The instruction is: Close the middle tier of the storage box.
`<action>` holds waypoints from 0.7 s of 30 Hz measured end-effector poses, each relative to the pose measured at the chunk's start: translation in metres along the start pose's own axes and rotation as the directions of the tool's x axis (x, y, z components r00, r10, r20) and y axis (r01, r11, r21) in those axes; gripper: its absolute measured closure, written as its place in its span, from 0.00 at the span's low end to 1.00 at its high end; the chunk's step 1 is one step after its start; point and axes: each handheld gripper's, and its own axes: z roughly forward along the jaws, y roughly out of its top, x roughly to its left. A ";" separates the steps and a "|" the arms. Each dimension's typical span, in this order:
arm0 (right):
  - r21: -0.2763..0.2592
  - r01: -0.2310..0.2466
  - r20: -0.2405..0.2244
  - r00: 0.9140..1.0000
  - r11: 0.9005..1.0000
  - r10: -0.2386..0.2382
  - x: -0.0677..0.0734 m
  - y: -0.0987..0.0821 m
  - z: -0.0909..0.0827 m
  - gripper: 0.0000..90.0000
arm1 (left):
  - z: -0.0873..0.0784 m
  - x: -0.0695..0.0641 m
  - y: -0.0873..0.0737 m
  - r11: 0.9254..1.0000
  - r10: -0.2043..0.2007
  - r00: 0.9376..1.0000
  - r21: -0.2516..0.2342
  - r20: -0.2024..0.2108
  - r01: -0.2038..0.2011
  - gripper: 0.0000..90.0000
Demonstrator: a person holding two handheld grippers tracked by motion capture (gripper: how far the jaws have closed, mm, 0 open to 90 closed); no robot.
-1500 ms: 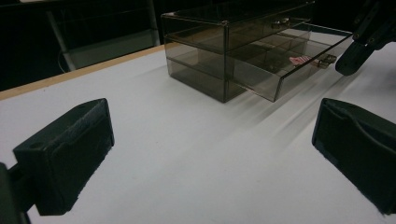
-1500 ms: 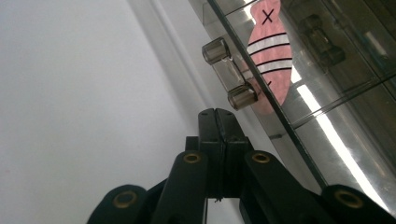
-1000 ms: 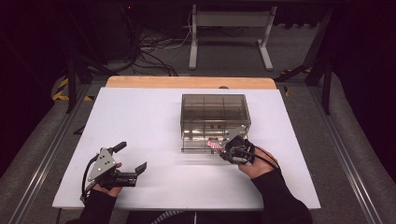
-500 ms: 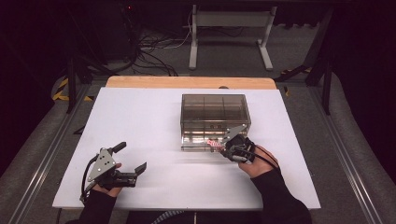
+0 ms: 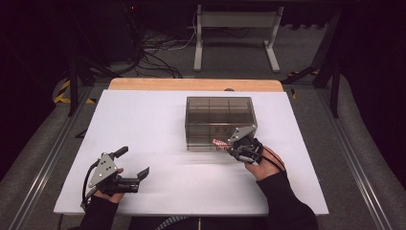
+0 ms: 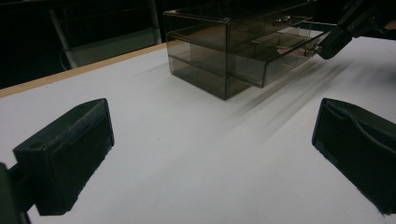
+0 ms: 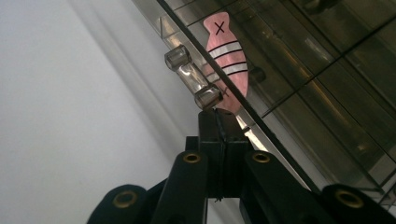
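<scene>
Jaws of the right gripper (image 7: 218, 114) are pressed together against the clear handle (image 7: 192, 78) of the drawer box (image 5: 218, 122), whose lower drawer (image 6: 261, 58) juts out — likely being slid, with a pink fish (image 7: 227, 58) inside. Left gripper (image 5: 139, 175) idles wide open, well left of the box. Nothing has shifted since earlier frames.

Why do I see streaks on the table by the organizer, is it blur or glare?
High view: a soft smear on the table left of the smoked organizer. Left gripper view: diagonal streaks, likely light through its drawer. Right gripper view: handle and pink fish sharp.
</scene>
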 end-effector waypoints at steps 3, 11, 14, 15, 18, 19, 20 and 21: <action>-0.013 -0.011 0.006 1.000 1.000 0.011 -0.002 0.000 0.001 1.00 | 0.000 0.000 -0.001 1.000 -0.001 1.000 -0.004 0.000 0.001 0.00; -0.041 -0.027 0.025 0.999 0.999 0.028 -0.007 0.000 0.004 1.00 | -0.002 0.000 -0.001 1.000 -0.005 1.000 0.000 -0.003 0.005 0.00; -0.052 -0.039 0.031 0.999 0.998 0.040 -0.008 0.000 0.005 1.00 | -0.003 0.000 -0.002 1.000 -0.003 1.000 0.001 -0.005 0.003 0.00; -0.055 -0.040 0.034 0.999 0.998 0.042 -0.009 0.000 0.006 1.00 | -0.003 0.000 -0.002 1.000 -0.008 1.000 0.000 -0.005 0.008 0.00; -0.061 -0.047 0.045 0.998 0.997 0.050 -0.010 0.000 0.007 1.00 | -0.004 0.000 -0.002 1.000 -0.011 1.000 0.000 -0.005 0.011 0.00; -0.065 -0.049 0.046 0.998 0.997 0.052 -0.010 0.000 0.008 1.00 | -0.004 0.000 -0.002 1.000 -0.012 1.000 0.001 -0.005 0.012 0.00; -0.068 -0.050 0.050 0.997 0.996 0.054 -0.010 0.000 0.008 1.00 | -0.005 0.000 -0.002 1.000 -0.012 1.000 0.004 -0.006 0.012 0.00; -0.069 -0.053 0.053 0.997 0.996 0.057 -0.011 0.000 0.009 1.00 | -0.005 0.000 -0.003 1.000 -0.013 1.000 0.002 -0.006 0.013 0.00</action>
